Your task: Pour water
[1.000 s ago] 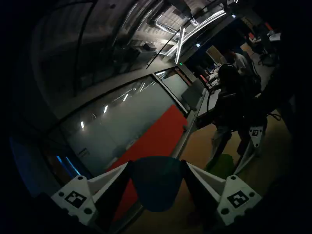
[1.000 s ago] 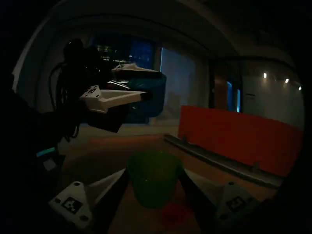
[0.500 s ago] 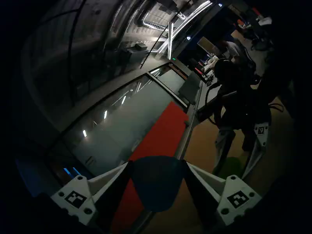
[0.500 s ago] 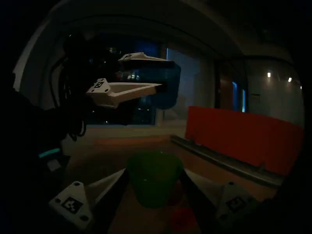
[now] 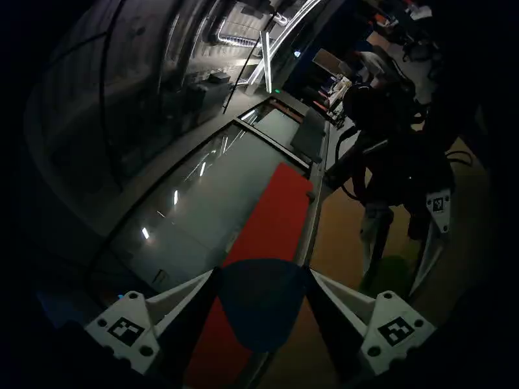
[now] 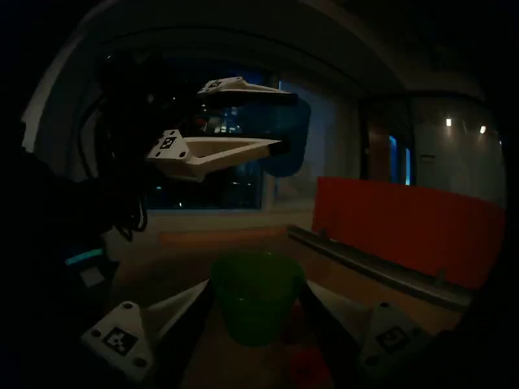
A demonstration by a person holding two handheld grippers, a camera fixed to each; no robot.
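You are clamping the blue cup (image 6: pixel 292 139) sideways in your left gripper (image 6: pixel 290 122), high above and beyond the green cup (image 6: pixel 257 301) your right gripper (image 6: pixel 256 285) is gripping.

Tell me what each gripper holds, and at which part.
Left gripper: blue cup, by its side walls. Right gripper: green cup, by its side walls.
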